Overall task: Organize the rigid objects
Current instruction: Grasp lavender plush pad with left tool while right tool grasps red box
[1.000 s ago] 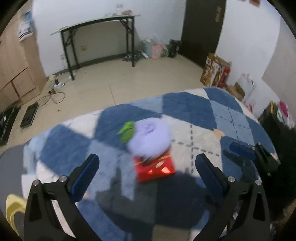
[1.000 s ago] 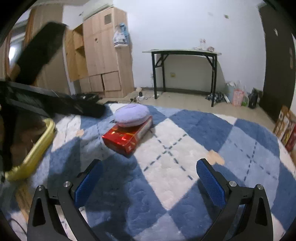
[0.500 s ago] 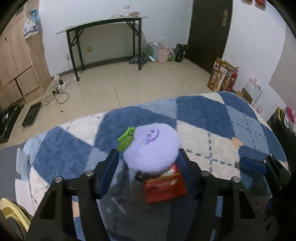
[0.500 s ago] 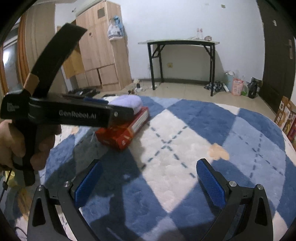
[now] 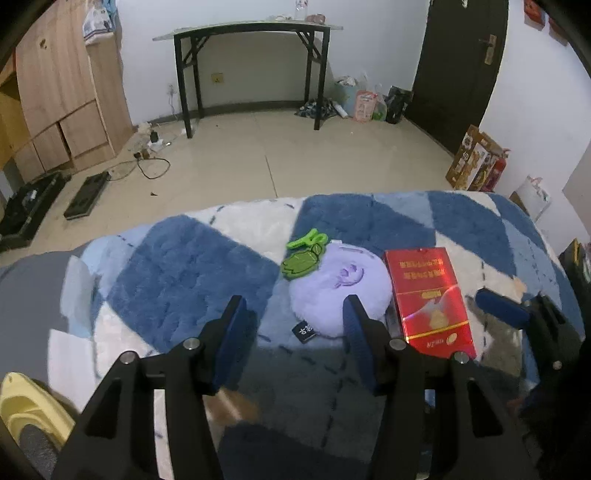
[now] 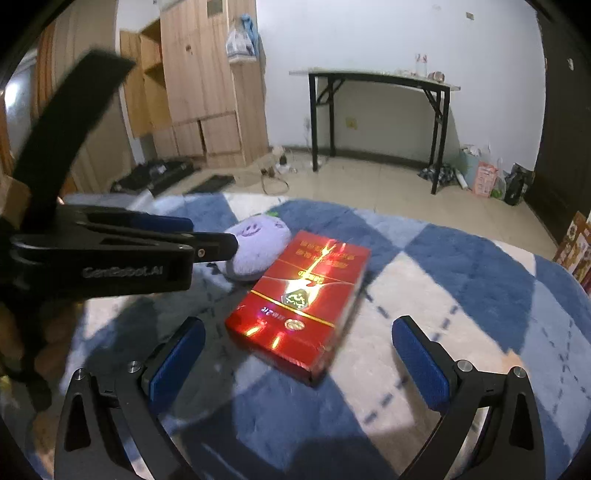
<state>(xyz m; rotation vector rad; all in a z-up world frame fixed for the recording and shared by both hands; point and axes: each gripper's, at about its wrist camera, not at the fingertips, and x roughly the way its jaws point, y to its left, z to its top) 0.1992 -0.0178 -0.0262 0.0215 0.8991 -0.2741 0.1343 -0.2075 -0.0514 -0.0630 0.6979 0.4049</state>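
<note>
A shiny red box [image 5: 430, 297] lies flat on the blue and white rug; it also shows in the right wrist view [image 6: 303, 295]. A purple plush pouch [image 5: 338, 286] with a green leaf tag [image 5: 303, 260] lies on the rug touching the box's left side, and shows in the right wrist view [image 6: 258, 245]. My left gripper [image 5: 295, 325] is open and empty, its right finger [image 5: 356, 332] just in front of the pouch's near edge. My right gripper [image 6: 299, 356] is open and empty, its fingers wide on either side of the box's near end.
The rug [image 5: 192, 258] covers a raised surface whose far edge drops to a tiled floor. A yellow container rim [image 5: 26, 406] sits at the lower left. A black-legged table [image 5: 251, 29], wooden cupboards [image 6: 207, 92] and a dark door [image 5: 465, 62] stand beyond.
The pouch, which lay on top of the red box, now lies on the rug beside it. My left gripper closed around the pouch, then let it go and drew back. The right gripper moved nearer the box.
</note>
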